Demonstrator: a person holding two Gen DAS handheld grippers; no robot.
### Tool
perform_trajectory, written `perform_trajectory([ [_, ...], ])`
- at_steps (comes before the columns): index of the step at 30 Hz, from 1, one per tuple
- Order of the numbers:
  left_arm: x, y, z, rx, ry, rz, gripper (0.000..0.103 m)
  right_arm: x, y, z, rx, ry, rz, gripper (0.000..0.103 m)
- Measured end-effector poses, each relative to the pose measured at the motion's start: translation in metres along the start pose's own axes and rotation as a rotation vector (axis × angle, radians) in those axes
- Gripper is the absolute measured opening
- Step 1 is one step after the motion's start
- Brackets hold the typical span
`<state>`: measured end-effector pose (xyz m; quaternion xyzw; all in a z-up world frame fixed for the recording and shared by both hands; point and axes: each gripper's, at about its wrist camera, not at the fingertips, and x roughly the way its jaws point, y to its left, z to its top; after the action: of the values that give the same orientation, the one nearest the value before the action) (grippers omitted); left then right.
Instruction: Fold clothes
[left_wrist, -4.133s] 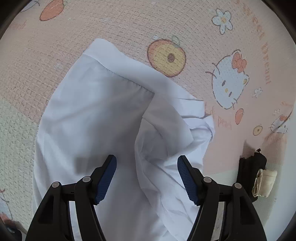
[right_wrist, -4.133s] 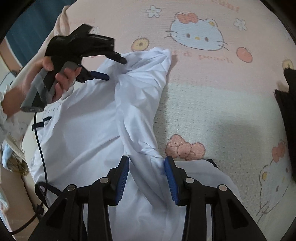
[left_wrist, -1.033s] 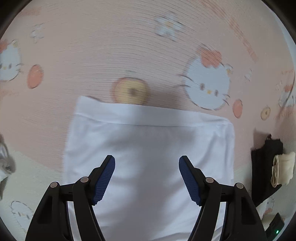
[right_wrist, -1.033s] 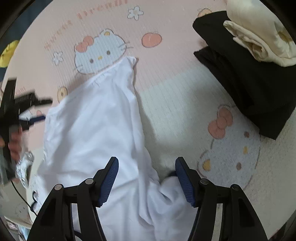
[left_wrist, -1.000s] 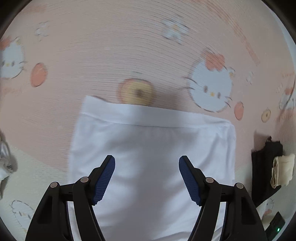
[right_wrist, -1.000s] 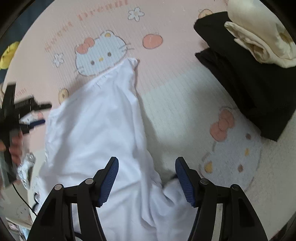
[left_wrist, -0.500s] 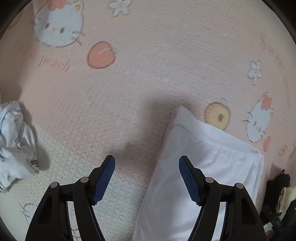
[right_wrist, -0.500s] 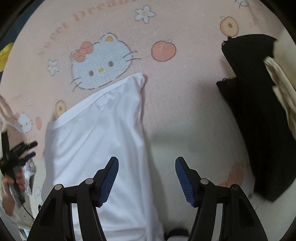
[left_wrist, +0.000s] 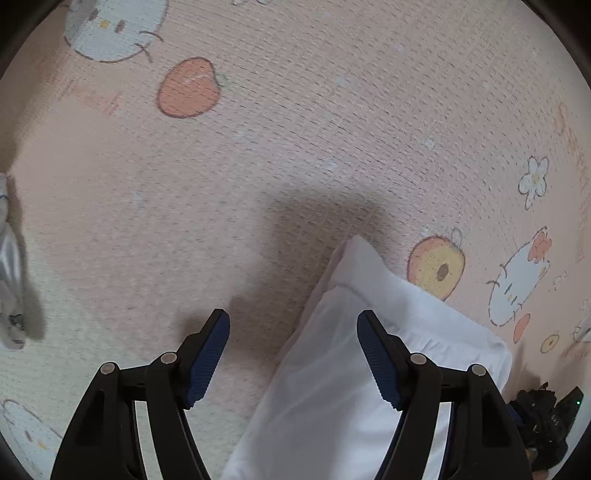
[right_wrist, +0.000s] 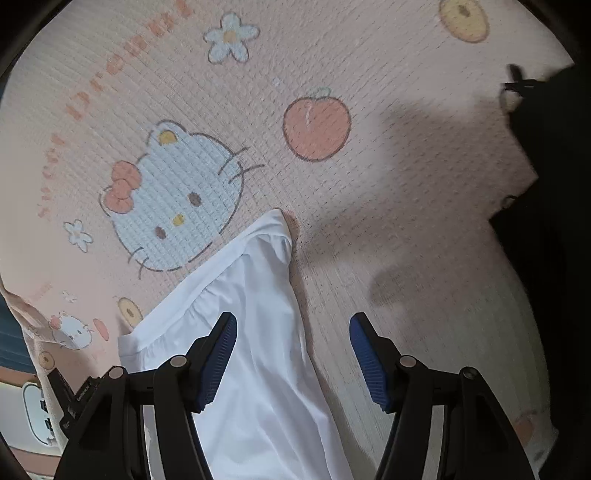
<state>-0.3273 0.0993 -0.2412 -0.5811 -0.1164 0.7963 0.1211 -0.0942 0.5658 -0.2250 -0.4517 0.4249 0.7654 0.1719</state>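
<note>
The white garment (left_wrist: 369, 369) lies folded flat on the pink cartoon-print blanket (left_wrist: 295, 147), at lower right in the left wrist view. The left hand-held gripper (left_wrist: 293, 356) and the right hand-held gripper (right_wrist: 293, 356) both hover spread wide, pinching nothing. Dark clothing (right_wrist: 554, 221) sits at the right edge.

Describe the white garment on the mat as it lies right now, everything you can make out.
The white garment is thin, smooth cloth, lying flat on the pink cartoon-print mat. A stitched band runs along its far edge, ending in a neat corner, with slight gathers below it. Its near part runs out of view. Neither the left gripper nor the right gripper holds it; both jaws stand open above.
</note>
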Motion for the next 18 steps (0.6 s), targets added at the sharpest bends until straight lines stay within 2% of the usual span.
perform_trajectory([
  [4, 0.009, -0.019, 0.003, 0.067, 0.011, -0.013, 0.07, 0.02, 0.004, 0.006, -0.017, -0.003, 0.001, 0.06],
  [7, 0.014, -0.028, 0.004, 0.102, 0.008, 0.0, 0.07, 0.03, 0.001, 0.011, 0.045, -0.02, 0.041, 0.06],
  [9, 0.019, -0.029, 0.006, 0.093, 0.009, 0.004, 0.07, 0.033, -0.002, 0.015, 0.087, -0.039, 0.053, 0.053],
  [10, 0.02, -0.028, 0.006, 0.081, 0.007, 0.001, 0.07, 0.034, -0.005, 0.017, 0.115, -0.05, 0.055, 0.041],
  [11, 0.021, -0.027, 0.006, 0.067, 0.004, -0.009, 0.07, 0.035, -0.007, 0.019, 0.145, -0.063, 0.055, 0.037],
  [16, 0.025, -0.021, 0.007, 0.035, -0.015, -0.032, 0.068, 0.04, -0.022, 0.024, 0.282, -0.063, 0.151, 0.037],
  [18, 0.026, -0.02, 0.007, 0.034, -0.024, -0.033, 0.068, 0.042, -0.019, 0.027, 0.25, -0.054, 0.146, 0.037],
])
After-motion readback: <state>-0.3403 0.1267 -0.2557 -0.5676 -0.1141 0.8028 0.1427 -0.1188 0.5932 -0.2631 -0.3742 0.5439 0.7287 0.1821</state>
